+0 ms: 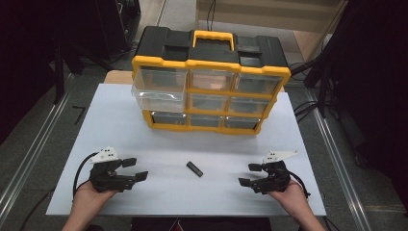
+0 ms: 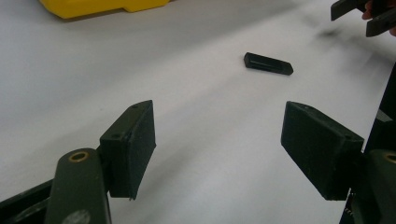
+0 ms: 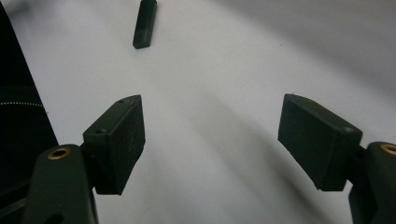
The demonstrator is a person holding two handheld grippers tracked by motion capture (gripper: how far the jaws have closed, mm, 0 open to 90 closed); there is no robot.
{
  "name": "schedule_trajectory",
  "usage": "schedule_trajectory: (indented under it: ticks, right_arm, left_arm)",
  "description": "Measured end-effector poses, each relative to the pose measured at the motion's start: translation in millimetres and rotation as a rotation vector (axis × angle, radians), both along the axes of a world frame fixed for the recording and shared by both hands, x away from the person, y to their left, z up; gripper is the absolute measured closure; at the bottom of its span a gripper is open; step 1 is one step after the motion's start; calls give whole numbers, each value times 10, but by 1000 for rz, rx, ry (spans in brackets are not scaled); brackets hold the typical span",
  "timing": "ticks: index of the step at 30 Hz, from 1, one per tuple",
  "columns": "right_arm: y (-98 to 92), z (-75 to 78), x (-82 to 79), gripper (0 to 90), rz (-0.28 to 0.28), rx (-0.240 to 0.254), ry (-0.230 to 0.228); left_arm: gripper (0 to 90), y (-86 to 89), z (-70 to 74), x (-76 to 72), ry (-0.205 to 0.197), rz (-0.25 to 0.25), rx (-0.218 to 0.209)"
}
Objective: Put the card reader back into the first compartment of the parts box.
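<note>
A small black oblong piece (image 1: 195, 169) lies flat on the white table top (image 1: 163, 139), midway between my two hands. My left gripper (image 1: 135, 169) rests near the front left, jaws wide apart and empty, pointing right toward the piece (image 2: 268, 63). At the front right my right gripper (image 1: 250, 174) mirrors it, open and empty, pointing left; the piece (image 3: 144, 23) lies ahead of its jaws. A yellow and black drawer organiser (image 1: 210, 82) stands at the back, its top-left clear drawer (image 1: 159, 91) pulled out.
The organiser has a yellow carry handle (image 1: 214, 37) and several clear drawers, the others pushed in. The other hand's gripper (image 2: 364, 16) peeks in at the far corner of the left gripper view. Metal rails and dark floor flank the table.
</note>
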State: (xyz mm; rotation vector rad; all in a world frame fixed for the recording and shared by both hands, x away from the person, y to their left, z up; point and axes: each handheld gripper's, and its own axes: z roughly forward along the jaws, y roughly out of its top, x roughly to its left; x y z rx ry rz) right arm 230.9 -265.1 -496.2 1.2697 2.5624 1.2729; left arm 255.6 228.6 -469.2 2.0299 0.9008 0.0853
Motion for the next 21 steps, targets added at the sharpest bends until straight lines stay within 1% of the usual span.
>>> schedule_trajectory:
  ticks: [2,6,9,10,11,13,14,17,21]
  right_arm:
    - [7,0,-1,212,3,2,4]
    - [6,-2,9,212,5,5,5]
    - [5,0,7,212,2,5,4]
    - [-1,-10,11,212,11,27,12]
    - [-5,-12,13,212,12,36,17]
    - [-7,-13,13,212,11,34,11]
    - [-6,-12,12,212,12,24,5]
    - [-2,-12,11,212,12,19,11]
    - [4,-16,11,212,14,15,14]
  left_arm:
    - [277,1,-5,3,2,1,-1]
    - [277,-8,-12,-2,6,-5,18]
    - [291,-11,-12,-2,10,-4,19]
    - [290,-12,-9,-3,8,-4,21]
    - [290,-12,-9,-3,8,-4,21]
    - [290,-12,-11,-3,6,-4,19]
    - [290,-10,-13,-3,5,-7,20]
    - [289,-10,-14,-3,4,-7,20]
    - [290,-9,-20,1,13,-6,27]
